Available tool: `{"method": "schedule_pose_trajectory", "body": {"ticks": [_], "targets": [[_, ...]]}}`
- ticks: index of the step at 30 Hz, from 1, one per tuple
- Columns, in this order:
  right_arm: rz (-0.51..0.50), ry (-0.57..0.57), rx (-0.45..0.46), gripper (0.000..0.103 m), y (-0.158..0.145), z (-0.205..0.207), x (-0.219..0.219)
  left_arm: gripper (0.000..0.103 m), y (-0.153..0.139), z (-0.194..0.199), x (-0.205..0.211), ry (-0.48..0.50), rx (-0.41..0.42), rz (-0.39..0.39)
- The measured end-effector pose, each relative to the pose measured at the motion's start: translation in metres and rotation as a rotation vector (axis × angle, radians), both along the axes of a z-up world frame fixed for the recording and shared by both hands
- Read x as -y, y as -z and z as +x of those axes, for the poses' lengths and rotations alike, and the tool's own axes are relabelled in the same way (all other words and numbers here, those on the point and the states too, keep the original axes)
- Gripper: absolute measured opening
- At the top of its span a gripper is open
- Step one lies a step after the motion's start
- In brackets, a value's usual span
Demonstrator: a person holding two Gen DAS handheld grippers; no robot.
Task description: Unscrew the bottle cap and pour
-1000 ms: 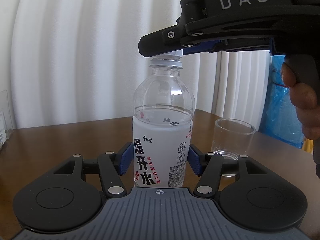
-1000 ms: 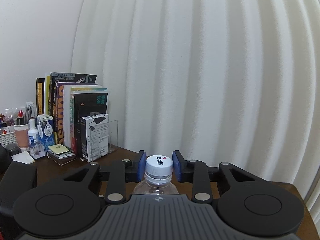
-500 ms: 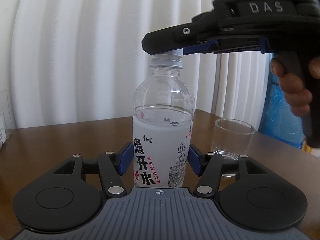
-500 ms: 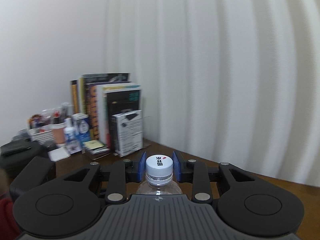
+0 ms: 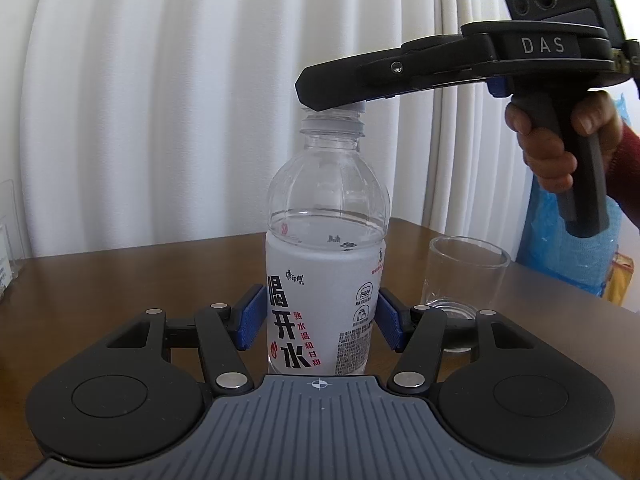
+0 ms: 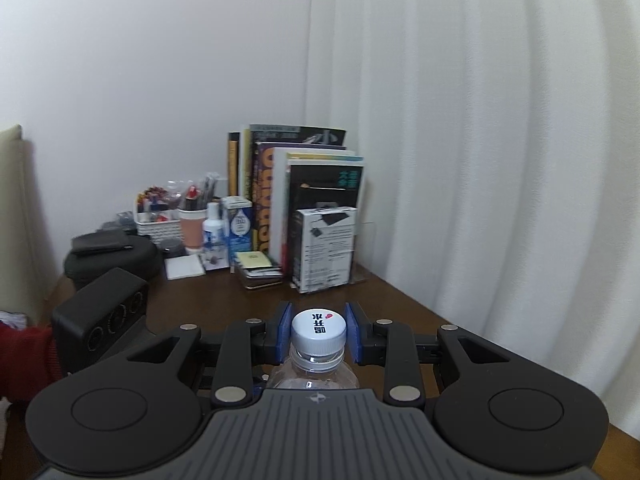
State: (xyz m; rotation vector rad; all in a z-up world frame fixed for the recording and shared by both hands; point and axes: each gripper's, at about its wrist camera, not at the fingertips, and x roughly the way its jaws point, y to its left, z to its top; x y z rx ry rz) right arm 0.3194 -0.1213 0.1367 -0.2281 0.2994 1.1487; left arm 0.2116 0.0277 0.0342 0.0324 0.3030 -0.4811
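Plainly "DAS" on right gripper (image 5: 340, 98)

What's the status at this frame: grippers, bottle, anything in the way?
Left gripper shut on bottle, upright on table. Right gripper shut on cap, cap on neck. Empty glass right of bottle, nothing blocking.

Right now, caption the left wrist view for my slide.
Left gripper clamps the upright water bottle; right gripper grips its cap, empty glass beside.

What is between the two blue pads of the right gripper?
The white bottle cap, still on the bottle; the right gripper is shut on it. The right wrist view shows this.
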Motion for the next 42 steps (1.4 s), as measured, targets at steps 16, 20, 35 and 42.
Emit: {"method": "schedule_pose_trajectory", "body": {"ticks": [16, 20, 35, 42], "targets": [[0.007, -0.004, 0.003, 0.032, -0.001, 0.003, 0.004, 0.059, 0.001, -0.001, 0.003, 0.001, 0.000, 0.006], [0.010, 0.018, 0.029, 0.033, 0.002, -0.002, 0.001, 0.058, 0.000, -0.001, 0.005, 0.000, 0.002, 0.008], [0.037, 0.079, 0.067, 0.051, 0.004, -0.014, 0.002, 0.059, -0.003, -0.006, 0.008, 0.005, 0.004, 0.006], [0.056, 0.280, 0.158, 0.053, 0.006, -0.046, -0.012, 0.058, -0.003, -0.006, 0.008, 0.005, 0.004, 0.008]]}}
